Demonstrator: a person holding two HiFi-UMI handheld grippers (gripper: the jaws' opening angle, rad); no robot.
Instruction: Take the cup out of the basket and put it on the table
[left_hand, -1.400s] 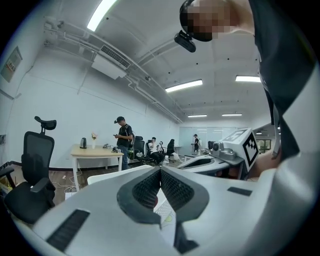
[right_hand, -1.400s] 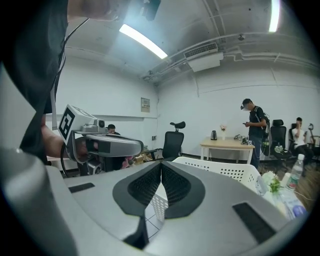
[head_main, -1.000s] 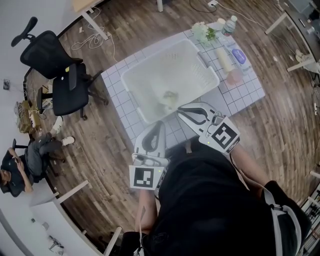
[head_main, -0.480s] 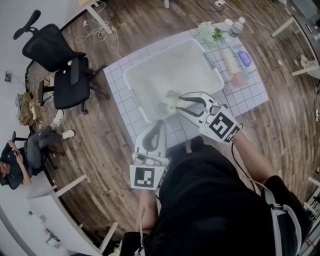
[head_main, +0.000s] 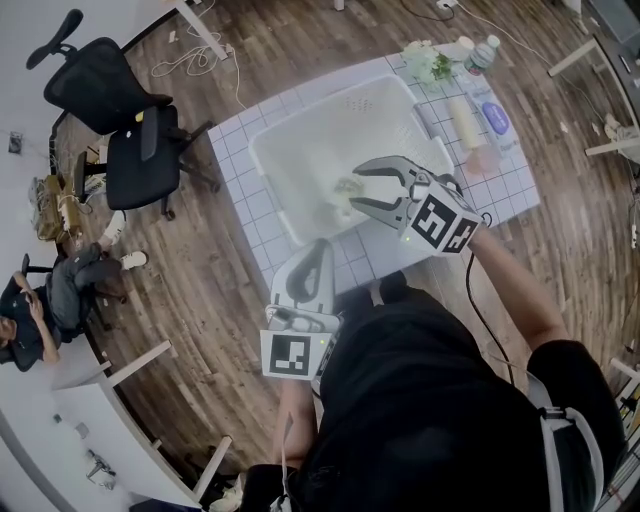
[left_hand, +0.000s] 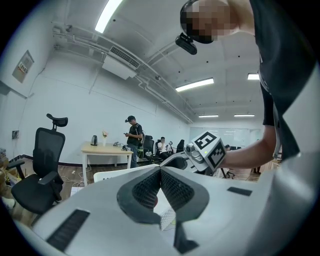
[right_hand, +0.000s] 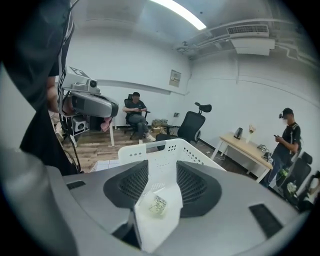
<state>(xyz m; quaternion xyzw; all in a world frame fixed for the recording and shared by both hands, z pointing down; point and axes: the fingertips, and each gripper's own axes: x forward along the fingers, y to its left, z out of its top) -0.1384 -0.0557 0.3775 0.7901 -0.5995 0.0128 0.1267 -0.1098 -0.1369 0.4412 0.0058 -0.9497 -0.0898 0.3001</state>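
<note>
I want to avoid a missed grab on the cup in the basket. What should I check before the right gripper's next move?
1. Right gripper open: ok; its jaws have just been opening, and the pads press on nothing.
2. Cup lined up with the gap: ok; it shows between the jaws, on the basket floor.
3. Pads down level with the cup: cannot tell.
4. Cup upright: cannot tell, too small.
5. Left gripper out of the way: ok; shut, outside the basket.
6. Bare table for setting down: ok, beside the basket.
</note>
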